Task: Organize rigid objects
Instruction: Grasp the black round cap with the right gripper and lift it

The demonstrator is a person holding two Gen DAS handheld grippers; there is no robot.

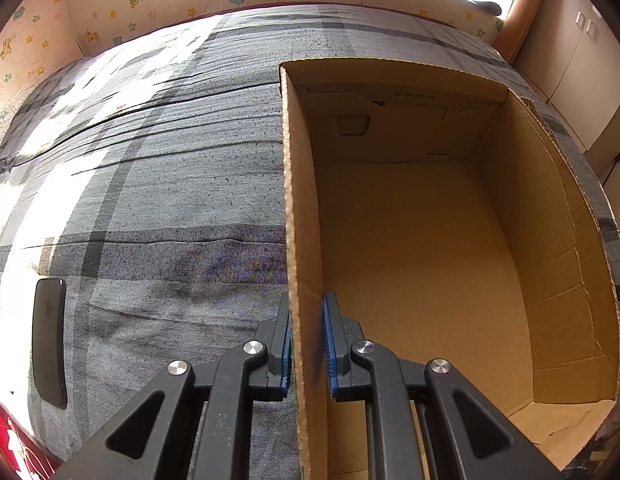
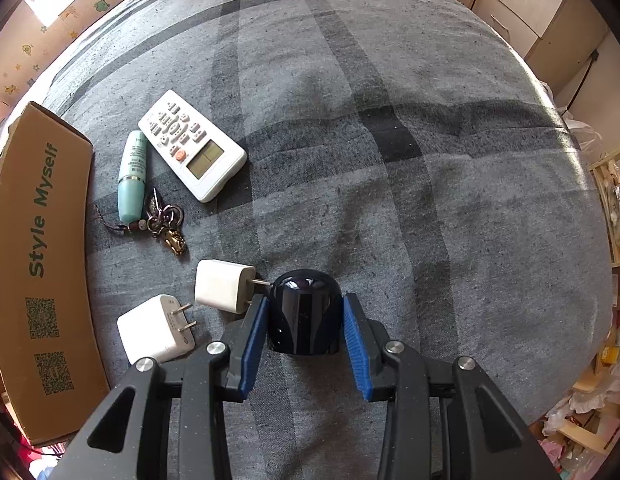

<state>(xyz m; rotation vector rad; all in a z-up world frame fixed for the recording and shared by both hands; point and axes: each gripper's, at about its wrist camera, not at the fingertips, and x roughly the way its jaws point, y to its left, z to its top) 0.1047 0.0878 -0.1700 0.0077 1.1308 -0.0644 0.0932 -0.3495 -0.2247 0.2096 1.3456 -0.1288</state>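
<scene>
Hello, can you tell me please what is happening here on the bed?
A person is tidying small items into a cardboard box, which looks empty. The left gripper straddles the box's side wall; whether it pinches it is unclear. The right gripper has its fingers around a glossy black object on the grey bedsheet. Two white chargers, a white remote, a green tube and keys lie outside.
</scene>
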